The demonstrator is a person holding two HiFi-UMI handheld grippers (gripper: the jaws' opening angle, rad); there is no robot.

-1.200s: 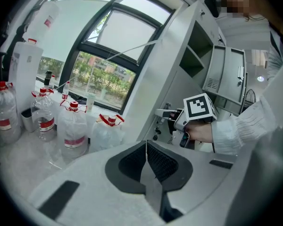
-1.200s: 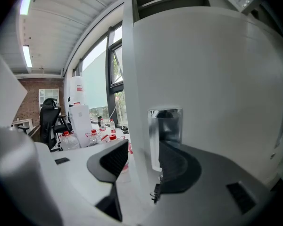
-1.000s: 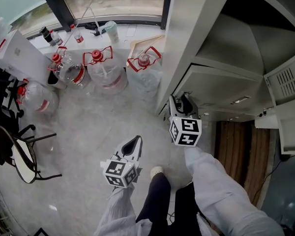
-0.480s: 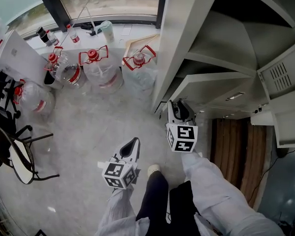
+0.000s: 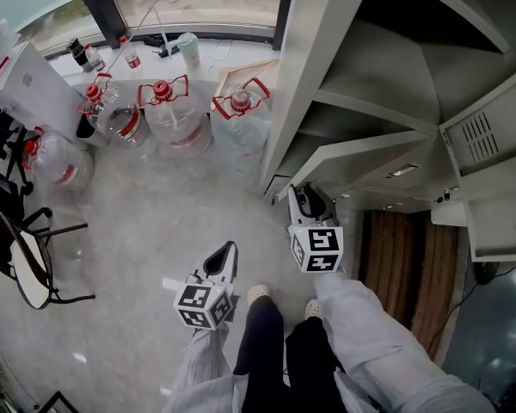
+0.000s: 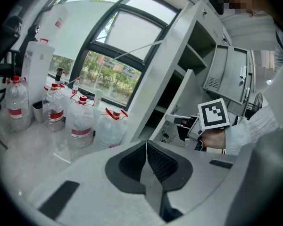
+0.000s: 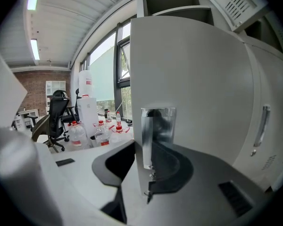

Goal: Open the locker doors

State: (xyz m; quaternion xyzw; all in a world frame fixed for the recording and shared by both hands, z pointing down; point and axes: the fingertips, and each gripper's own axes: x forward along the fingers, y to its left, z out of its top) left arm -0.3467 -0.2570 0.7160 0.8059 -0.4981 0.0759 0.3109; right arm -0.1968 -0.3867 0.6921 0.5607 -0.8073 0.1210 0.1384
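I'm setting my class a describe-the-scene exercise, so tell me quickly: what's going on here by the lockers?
A person stands at grey lockers with a gripper in each hand. The right gripper has just been closing its jaws on the edge of a low locker door, beside its metal handle plate; that door stands partly open. The left gripper is shut and empty, held over the floor. A vented door higher up is already open.

The locker door (image 7: 193, 79) is pale grey, its handle plate (image 7: 158, 122) mirror-bright steel. Clear water jugs (image 5: 174, 123) carry red caps and labels (handles red too). The floor (image 5: 172, 213) is mottled grey. The left claw (image 5: 230, 249) is grey, black-padded, its cube patterned in black-and-white squares.
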